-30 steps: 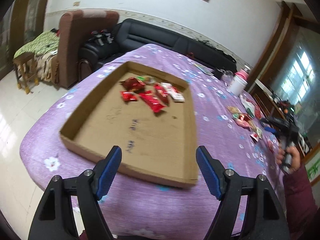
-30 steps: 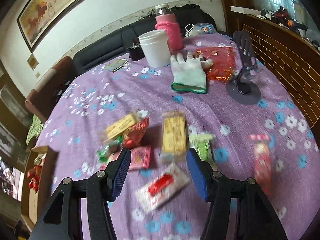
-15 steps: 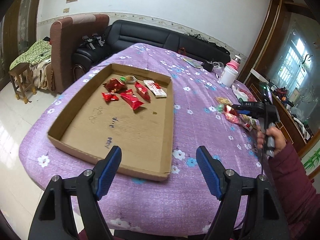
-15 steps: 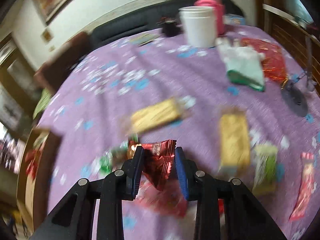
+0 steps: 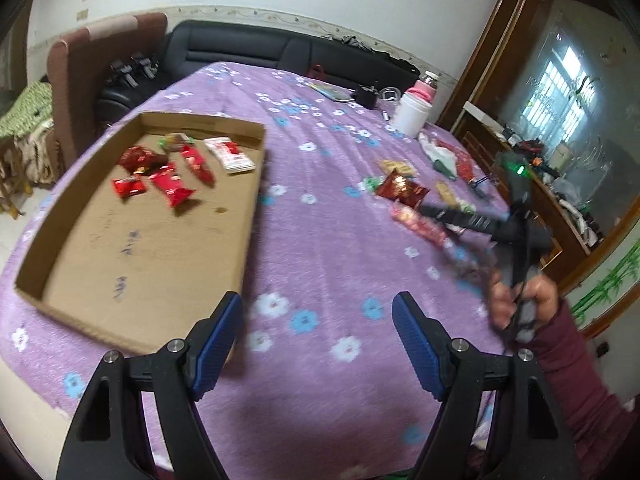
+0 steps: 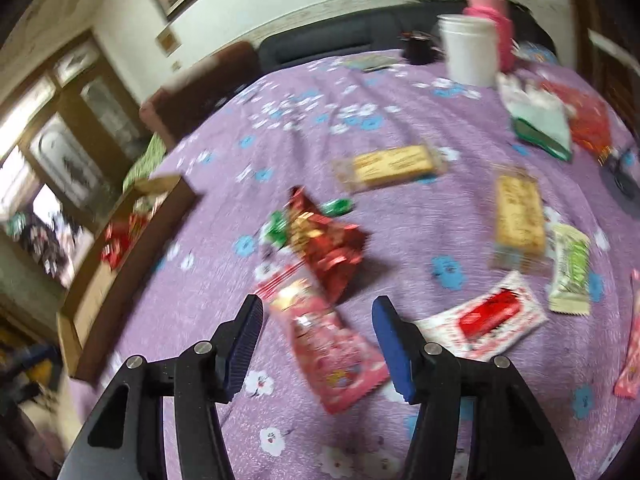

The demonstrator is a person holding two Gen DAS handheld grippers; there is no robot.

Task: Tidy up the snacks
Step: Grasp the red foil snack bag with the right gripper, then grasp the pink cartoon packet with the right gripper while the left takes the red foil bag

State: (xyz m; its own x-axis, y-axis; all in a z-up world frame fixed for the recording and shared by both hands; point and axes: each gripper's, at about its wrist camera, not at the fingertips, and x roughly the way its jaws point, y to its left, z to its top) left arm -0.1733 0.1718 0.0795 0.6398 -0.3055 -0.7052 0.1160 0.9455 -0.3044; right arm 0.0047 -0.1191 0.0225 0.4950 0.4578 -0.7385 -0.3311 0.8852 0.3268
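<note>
Your left gripper: black plastic frame, triangular cut-outs, ribbed blue pads, silver screws at the pivots. Your right gripper: same build; its body carries a green indicator light. Your right hand emerges from a maroon sleeve.

right gripper opening again, red foil packet released, back on the cloth beyond it

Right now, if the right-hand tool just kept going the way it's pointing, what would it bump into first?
Most likely the pink snack packet, which lies on the purple cloth directly between the opening fingers of the right gripper. The crinkled red packet sits just beyond it. Depth is hard to judge in this blurred view.
</note>
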